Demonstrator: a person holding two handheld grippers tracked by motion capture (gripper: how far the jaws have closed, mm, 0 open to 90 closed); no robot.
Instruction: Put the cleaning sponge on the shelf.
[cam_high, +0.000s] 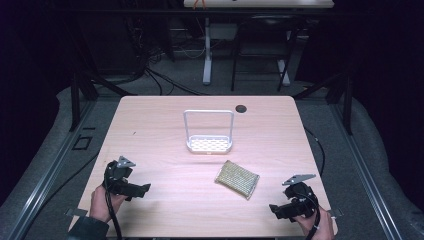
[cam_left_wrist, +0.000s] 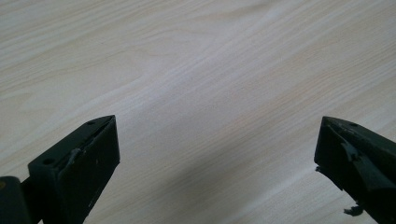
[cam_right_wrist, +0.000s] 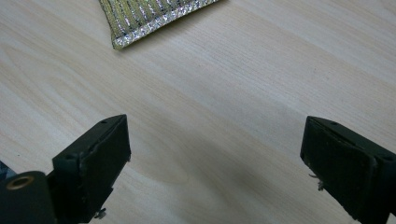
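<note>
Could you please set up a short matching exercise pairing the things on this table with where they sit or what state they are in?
Things:
1. sponge
2. white rack
3. left gripper
4. dark hole

Descriptions:
A. in the tabletop beyond the rack
B. jaws open, near the left front corner
C. lying flat, glittery yellow-green
D. standing upright mid-table, nothing in it

Pairs: 1-C, 2-D, 3-B, 4-A

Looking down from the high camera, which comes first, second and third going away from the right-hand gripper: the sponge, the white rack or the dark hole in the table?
From the right gripper:
1. Sponge, just left of it and a little farther up the table.
2. White rack, mid-table, beyond the sponge.
3. Dark hole, near the far edge, behind the rack.
</note>
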